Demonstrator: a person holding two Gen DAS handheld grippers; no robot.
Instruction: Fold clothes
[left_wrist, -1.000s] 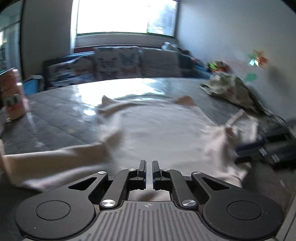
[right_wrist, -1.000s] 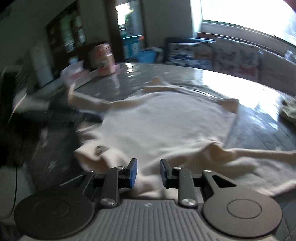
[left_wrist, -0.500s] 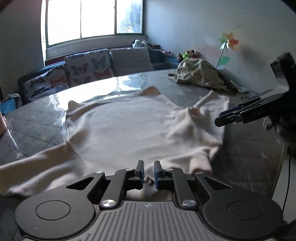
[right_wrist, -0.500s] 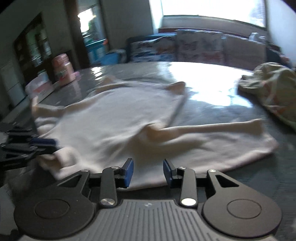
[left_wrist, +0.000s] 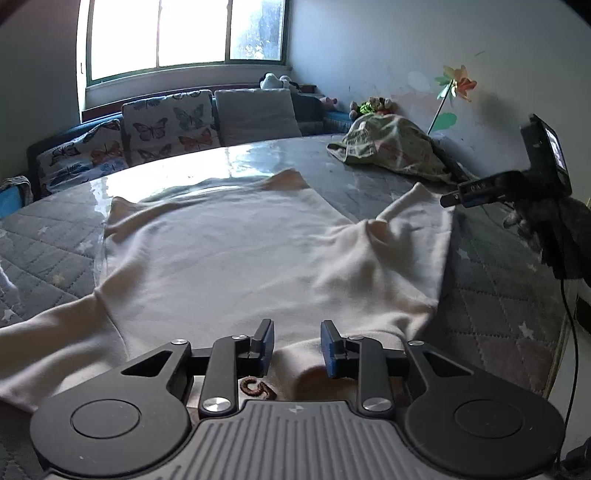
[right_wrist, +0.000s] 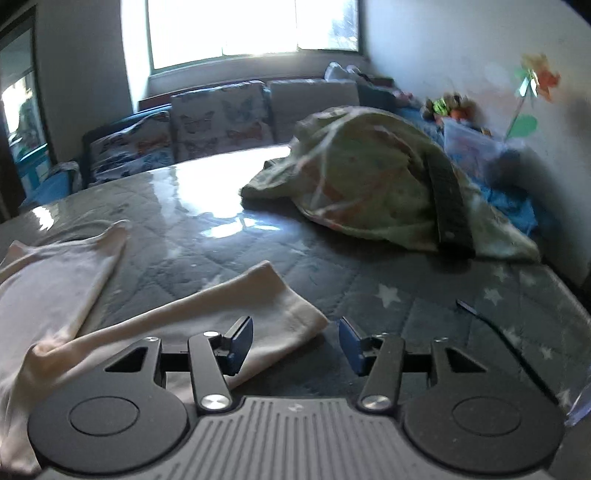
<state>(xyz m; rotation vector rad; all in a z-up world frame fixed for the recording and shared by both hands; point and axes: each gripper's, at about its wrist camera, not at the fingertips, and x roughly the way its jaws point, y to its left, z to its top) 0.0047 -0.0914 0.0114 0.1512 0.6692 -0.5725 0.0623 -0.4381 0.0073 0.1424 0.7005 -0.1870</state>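
A cream shirt (left_wrist: 229, 251) lies spread flat across the grey quilted tabletop (left_wrist: 495, 295), body smoothed out, its hem toward the window (left_wrist: 184, 33) and its collar at the near edge. One sleeve (left_wrist: 48, 332) trails off to the left; the other sleeve (right_wrist: 207, 314) lies out to the right, its cuff flat on the tabletop.

The left claw (left_wrist: 297, 341) sits low over the collar, jaws opening, pads apart with a ridge of cloth between them but not pinched. A small dark label (left_wrist: 256, 389) shows just below its left finger.

The right claw (right_wrist: 295, 341) hangs over the cuff end of the right sleeve, jaws opening and spread wide; the cuff corner lies between them, unpressed. In the left view that claw (left_wrist: 452, 199) appears at the right edge, just off the sleeve tip, in a dark-gloved hand (left_wrist: 554, 229).

Beyond, a crumpled greenish patterned garment (right_wrist: 369, 177) is heaped near the wall. Butterfly-print cushions (left_wrist: 166, 125) line a sofa under the window, and a paper pinwheel (left_wrist: 458, 81) is on the wall.
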